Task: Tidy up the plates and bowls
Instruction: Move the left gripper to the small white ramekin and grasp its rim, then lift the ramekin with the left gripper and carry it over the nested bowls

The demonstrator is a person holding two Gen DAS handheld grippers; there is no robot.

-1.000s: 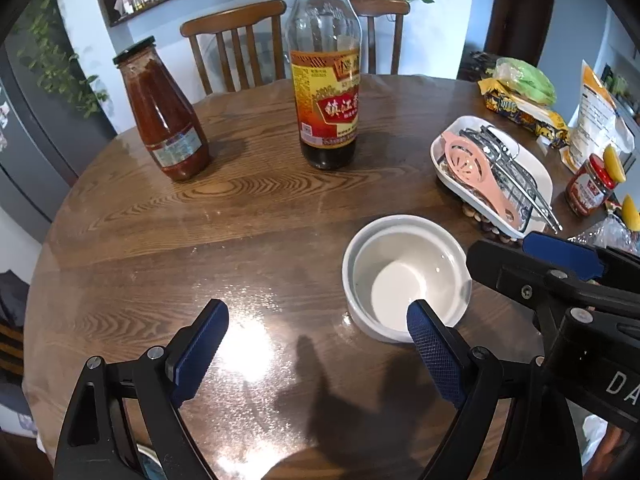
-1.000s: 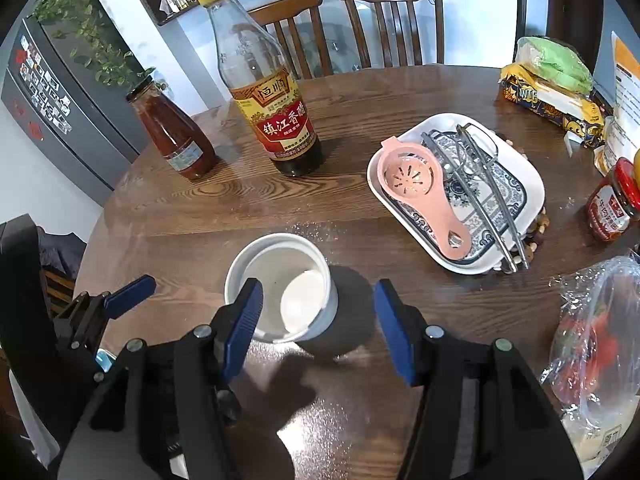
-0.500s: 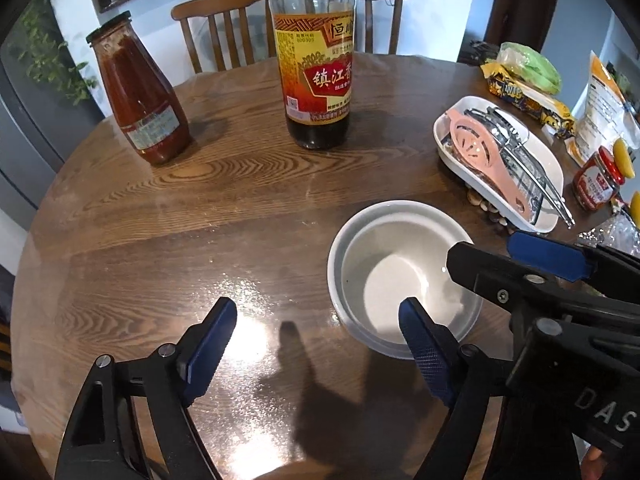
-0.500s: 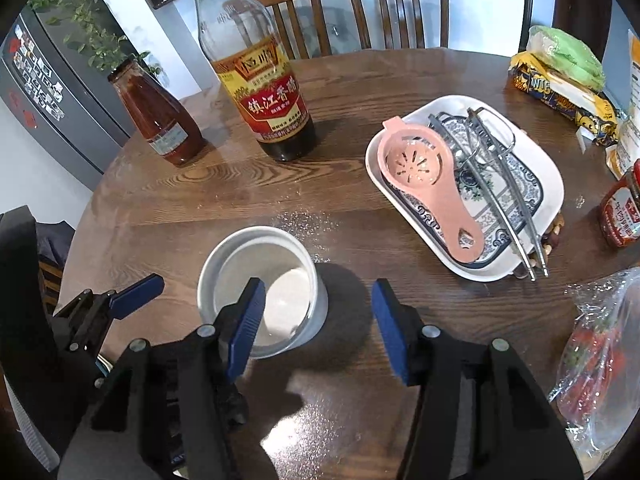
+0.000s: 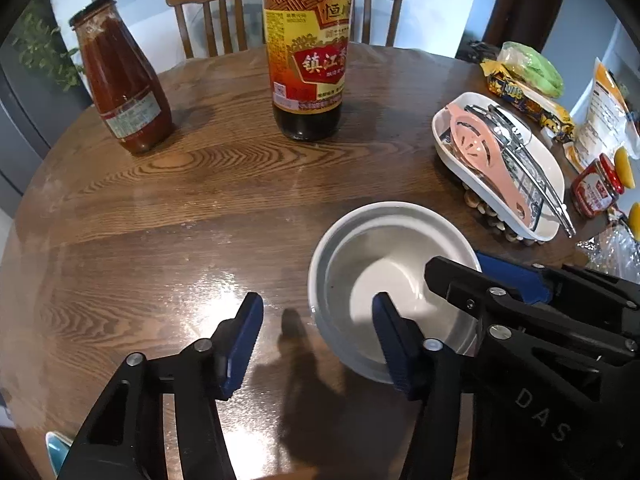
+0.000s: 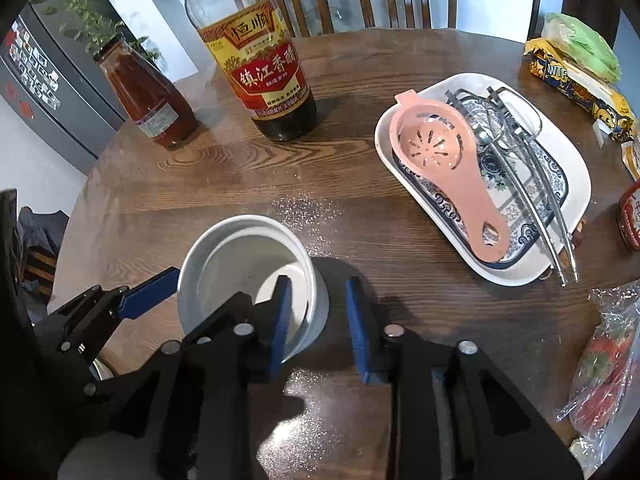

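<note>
A white bowl [image 5: 384,264] [image 6: 240,256] stands empty on the round wooden table [image 5: 200,200]. My left gripper [image 5: 318,340] straddles the bowl's left wall, one finger inside and one on the table side. Its jaws are closing and the pads stand clear of the wall. My right gripper [image 6: 318,320] straddles the opposite wall the same way, jaws closing, with small gaps still showing at the pads. A white plate with a blue pattern [image 6: 568,152] [image 5: 452,148] lies to the right, holding a pink egg separator [image 6: 440,152] and metal tongs [image 6: 532,176].
A vinegar bottle [image 5: 308,64] and a red sauce bottle [image 5: 120,80] stand at the back. Snack packs [image 5: 528,80], a small red jar [image 5: 596,188] and a plastic bag of strawberries [image 6: 608,352] crowd the right edge. Wooden chairs stand behind the table.
Both grippers came down onto the bowl and their jaws narrowed. Each now has one finger inside the bowl, where before they hovered above and beside it.
</note>
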